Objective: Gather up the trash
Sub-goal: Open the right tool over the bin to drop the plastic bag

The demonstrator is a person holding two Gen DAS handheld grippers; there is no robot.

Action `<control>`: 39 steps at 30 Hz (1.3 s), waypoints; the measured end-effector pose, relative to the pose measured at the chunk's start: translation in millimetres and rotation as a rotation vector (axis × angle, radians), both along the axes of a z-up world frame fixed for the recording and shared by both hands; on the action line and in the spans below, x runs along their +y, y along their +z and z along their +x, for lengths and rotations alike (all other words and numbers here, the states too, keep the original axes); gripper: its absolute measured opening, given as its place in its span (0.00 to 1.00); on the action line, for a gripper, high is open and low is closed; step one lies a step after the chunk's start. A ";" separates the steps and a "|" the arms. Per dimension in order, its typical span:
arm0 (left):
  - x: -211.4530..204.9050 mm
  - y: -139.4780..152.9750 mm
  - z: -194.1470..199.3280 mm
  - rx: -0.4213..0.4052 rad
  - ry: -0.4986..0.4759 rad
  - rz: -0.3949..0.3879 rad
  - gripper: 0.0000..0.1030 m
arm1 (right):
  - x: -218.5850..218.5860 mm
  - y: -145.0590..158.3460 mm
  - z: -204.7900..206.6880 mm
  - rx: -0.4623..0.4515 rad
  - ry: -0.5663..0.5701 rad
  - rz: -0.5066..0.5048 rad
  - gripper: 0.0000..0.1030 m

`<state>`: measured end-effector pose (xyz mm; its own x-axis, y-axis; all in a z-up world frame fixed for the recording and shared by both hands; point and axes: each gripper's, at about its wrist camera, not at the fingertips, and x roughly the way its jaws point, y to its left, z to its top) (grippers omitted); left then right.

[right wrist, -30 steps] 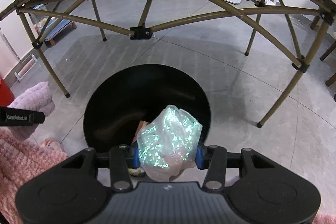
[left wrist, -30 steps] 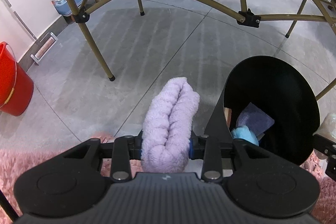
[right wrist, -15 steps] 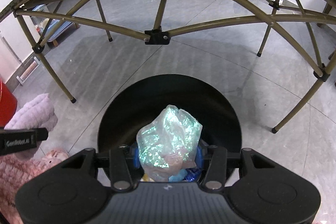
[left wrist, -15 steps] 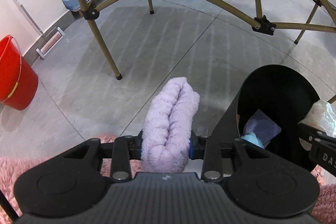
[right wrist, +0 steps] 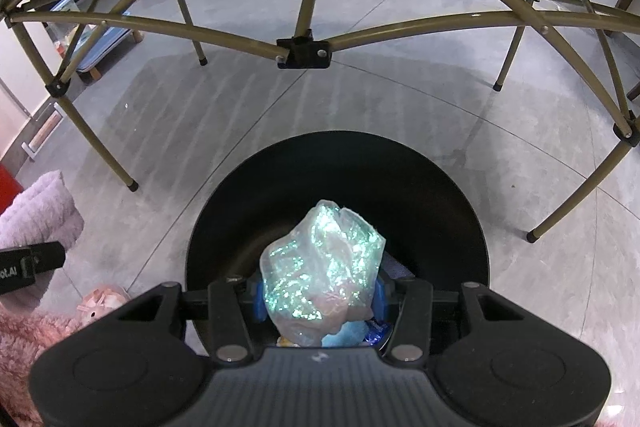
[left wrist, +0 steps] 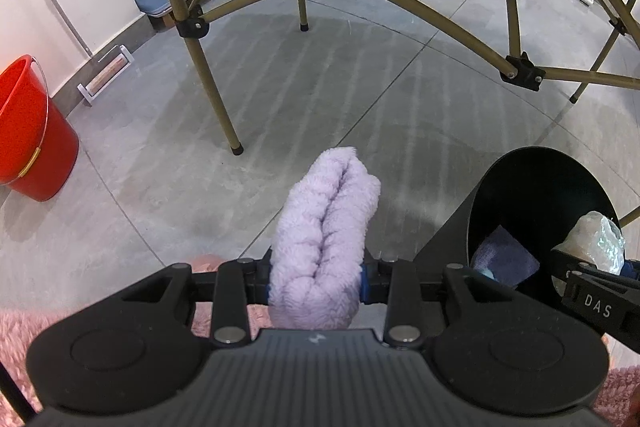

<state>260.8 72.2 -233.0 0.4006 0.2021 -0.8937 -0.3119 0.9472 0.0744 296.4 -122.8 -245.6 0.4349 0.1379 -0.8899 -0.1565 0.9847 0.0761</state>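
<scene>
Right claw (right wrist: 318,301) clamped on a crumpled iridescent wrapper (right wrist: 322,267), held directly above the open mouth of the black trash bin (right wrist: 436,187), so that a release would probably drop the wrapper straight inside; the bin already contains a blue scrap (right wrist: 344,337) and a dark purple piece (left wrist: 506,255) resting low against its inner wall. Left claw (left wrist: 316,277) closed on a rolled lilac towel (left wrist: 326,239), carried above the grey tiled floor (left wrist: 320,99) to the left of the bin and apart from its rim, a position that appears to keep it out of the right claw's way until the wrapper is dropped. In the left wrist view the right claw and its wrapper sit over the bin's near right edge. The bin stands on the floor just beyond the edge of a pink shag rug (right wrist: 24,343), at which a small pink toy (right wrist: 102,305) lies. Open floor extends ahead and to the left of the bin, bounded by the olive legs and crossbars of a folding frame (right wrist: 304,47) whose nearest foot stands between towel and bin in the right wrist view. A red bucket (left wrist: 28,139) stands by the wall at the far left, well apart from both claws. Clearance above the bin mouth looks ample for a vertical drop; sideways travel of the left claw toward the bin would need the right claw withdrawn first.
</scene>
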 end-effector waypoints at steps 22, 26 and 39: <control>-3.4 3.6 -2.6 -0.016 -0.018 -0.002 0.34 | -11.7 7.6 -3.8 -0.048 -0.029 -0.005 1.00; -5.9 3.7 -2.1 -0.017 -0.022 0.000 0.34 | -17.4 10.3 -4.8 -0.060 -0.032 -0.002 1.00; -40.0 7.9 4.1 -0.049 -0.084 0.005 0.34 | -62.3 26.2 -15.7 -0.108 -0.086 -0.003 1.00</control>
